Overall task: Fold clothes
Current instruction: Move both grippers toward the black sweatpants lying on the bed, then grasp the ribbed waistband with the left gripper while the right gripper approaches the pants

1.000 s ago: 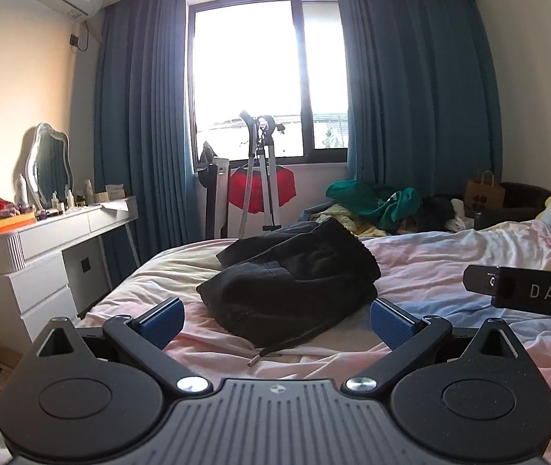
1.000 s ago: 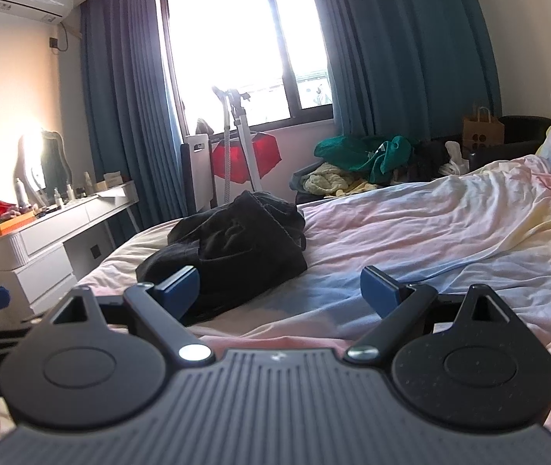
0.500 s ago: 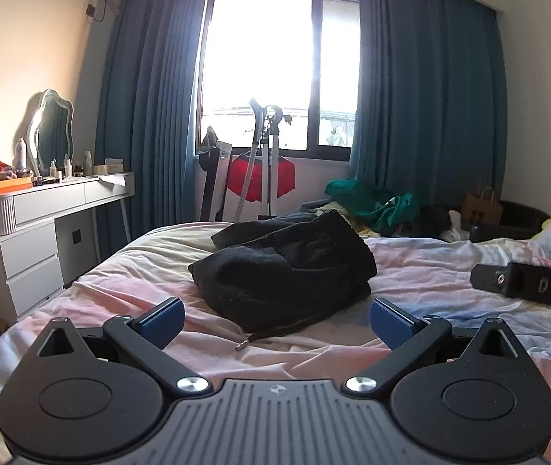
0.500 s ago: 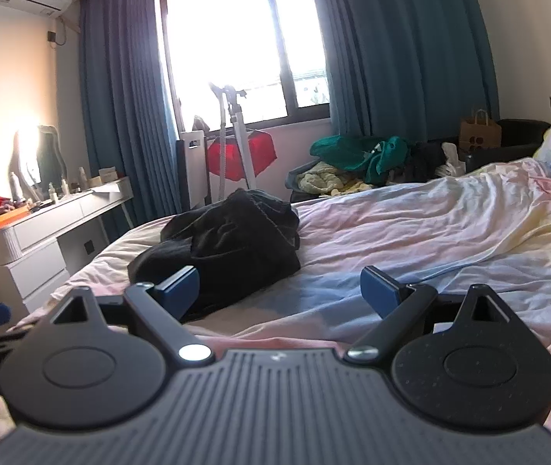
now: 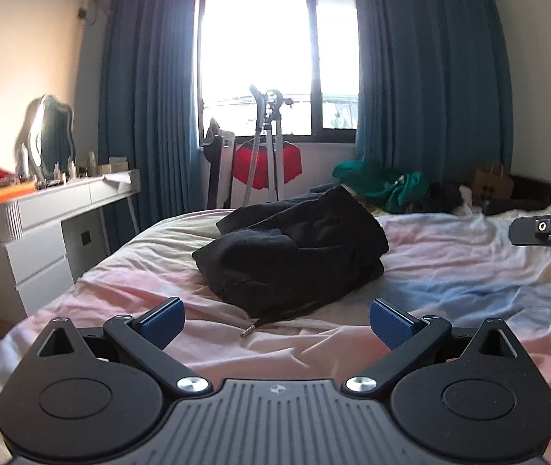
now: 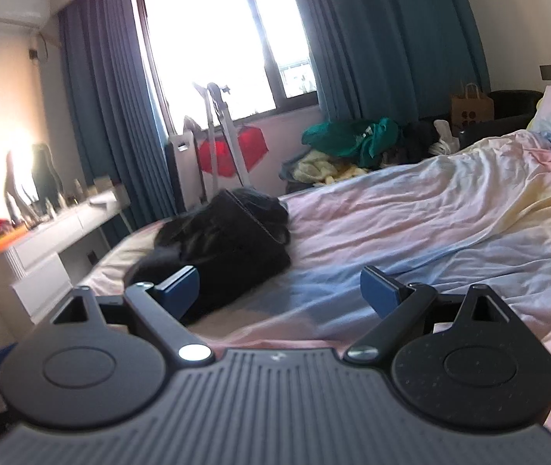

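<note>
In the left wrist view, the left claw (image 5: 275, 319) stands released, nothing between its blue pads, just before the crumpled black fabric garment (image 5: 294, 255), which lies in a heap on the pink and blue bed sheet (image 5: 449, 271); a thin drawstring with a metal tip (image 5: 250, 330) lies nearest. In the right wrist view, the right claw (image 6: 279, 290) is also released and empty, the garment (image 6: 221, 248) ahead to its left. To do this well, I think each claw should take a separate edge, then spread the cloth flat first.
</note>
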Demonstrator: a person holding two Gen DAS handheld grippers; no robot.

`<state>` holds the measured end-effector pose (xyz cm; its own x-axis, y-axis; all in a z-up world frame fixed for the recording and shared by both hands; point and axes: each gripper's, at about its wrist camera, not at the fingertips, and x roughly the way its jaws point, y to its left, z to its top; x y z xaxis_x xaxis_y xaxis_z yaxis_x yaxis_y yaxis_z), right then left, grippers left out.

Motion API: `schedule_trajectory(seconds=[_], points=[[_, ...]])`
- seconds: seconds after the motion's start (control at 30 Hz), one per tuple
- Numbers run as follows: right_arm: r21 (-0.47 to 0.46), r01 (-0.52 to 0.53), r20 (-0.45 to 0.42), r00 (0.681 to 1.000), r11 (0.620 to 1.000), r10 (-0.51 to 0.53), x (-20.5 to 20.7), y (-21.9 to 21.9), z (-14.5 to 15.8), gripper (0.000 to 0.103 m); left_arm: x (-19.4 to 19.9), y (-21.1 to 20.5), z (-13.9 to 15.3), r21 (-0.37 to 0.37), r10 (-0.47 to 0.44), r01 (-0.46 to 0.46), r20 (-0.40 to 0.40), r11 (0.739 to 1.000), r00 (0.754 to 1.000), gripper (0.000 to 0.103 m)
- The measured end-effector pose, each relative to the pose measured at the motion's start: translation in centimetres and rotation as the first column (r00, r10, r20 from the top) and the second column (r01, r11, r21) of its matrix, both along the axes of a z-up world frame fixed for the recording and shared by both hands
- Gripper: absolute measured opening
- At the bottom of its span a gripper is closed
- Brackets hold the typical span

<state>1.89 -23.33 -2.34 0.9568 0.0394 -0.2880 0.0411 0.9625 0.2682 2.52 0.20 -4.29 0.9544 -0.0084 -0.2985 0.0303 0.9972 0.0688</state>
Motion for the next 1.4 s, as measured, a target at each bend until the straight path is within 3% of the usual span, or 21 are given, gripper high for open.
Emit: schedule_trajectory(seconds=[0.27, 0.37, 0.6, 0.73, 0.93, 1.03, 1.13, 1.3, 1.4], points=[[0.098, 0.042, -0.067, 0.997, 0.994, -0.035, 0.9, -2.8, -0.9, 0.092, 4.9, -2.0, -0.8, 0.082, -0.063, 0.07, -0.076, 0.994, 0.995, 0.102], [0.097, 0.068, -0.107, 0.993, 0.993, -0.057, 1.3, -3.5, -1.5, 0.092, 6.6, -3.2, -1.1, 0.115, -0.131, 0.142, -0.097, 0.983, 0.987, 0.102], [0.124, 0.126, -0.16, 0.981, 0.984, -0.106, 2.3, -5.3, -2.6, 0.092, 10.7, -6.1, -1.9, 0.16, -0.161, 0.183, -0.139, 0.97, 0.977, 0.101], [0.13, 0.151, -0.177, 0.976, 0.98, -0.127, 2.7, -5.7, -3.4, 0.092, 14.5, -7.4, -2.0, 0.147, -0.105, 0.132, -0.177, 0.98, 0.979, 0.098], [0.164, 0.217, -0.239, 0.955, 0.962, -0.174, 4.8, -6.0, -5.4, 0.092, 22.0, -9.7, -0.1, 0.192, -0.024, 0.047, -0.119, 0.98, 0.993, 0.098], [0.182, 0.225, -0.23, 0.956, 0.957, -0.181, 5.2, -6.2, -5.7, 0.092, 25.9, -11.1, 0.7, 0.208, -0.028, 0.047, -0.093, 0.977, 0.995, 0.095], [0.211, 0.257, -0.232, 0.95, 0.943, -0.207, 5.4, -6.9, -6.2, 0.092, 29.5, -12.9, 1.3, 0.165, -0.062, 0.081, -0.116, 0.983, 0.991, 0.094], [0.231, 0.297, -0.224, 0.943, 0.926, -0.247, 6.0, -7.7, -7.1, 0.092, 35.1, -15.3, 0.2, 0.154, 0.049, -0.027, -0.137, 0.988, 0.989, 0.092], [0.203, 0.328, -0.191, 0.937, 0.923, -0.291, 6.1, -7.5, -7.1, 0.092, 38.1, -16.1, -0.8, 0.148, 0.123, -0.095, -0.19, 0.984, 0.974, 0.091]])
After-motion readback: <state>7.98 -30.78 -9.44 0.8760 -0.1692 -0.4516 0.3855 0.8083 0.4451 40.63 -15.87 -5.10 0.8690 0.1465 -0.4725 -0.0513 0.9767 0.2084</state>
